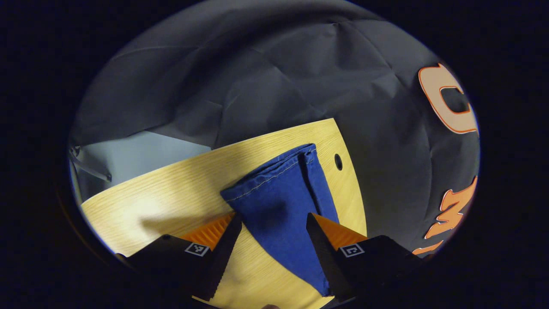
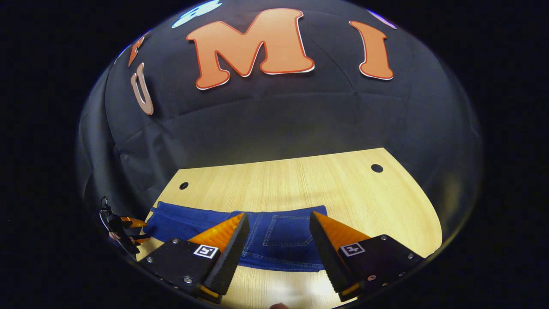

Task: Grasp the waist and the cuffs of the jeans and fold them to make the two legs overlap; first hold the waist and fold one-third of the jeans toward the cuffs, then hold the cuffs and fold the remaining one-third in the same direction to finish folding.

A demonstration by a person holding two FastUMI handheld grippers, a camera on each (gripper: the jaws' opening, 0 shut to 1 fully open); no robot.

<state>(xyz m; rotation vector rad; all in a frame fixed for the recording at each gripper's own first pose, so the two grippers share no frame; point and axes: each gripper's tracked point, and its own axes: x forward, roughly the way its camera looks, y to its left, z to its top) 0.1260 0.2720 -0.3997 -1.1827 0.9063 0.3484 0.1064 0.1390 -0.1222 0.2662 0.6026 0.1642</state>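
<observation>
The blue denim jeans lie flat on the pale wood-grain bench, the two legs stacked one on the other, the cuffs toward the bench end with a round hole. The left tool hangs over the cuff end, fingers apart, gripping nothing. The right tool hangs over the waist end with its back pocket, fingers apart, also gripping nothing. The left tool appears at the far left of the right gripper view.
</observation>
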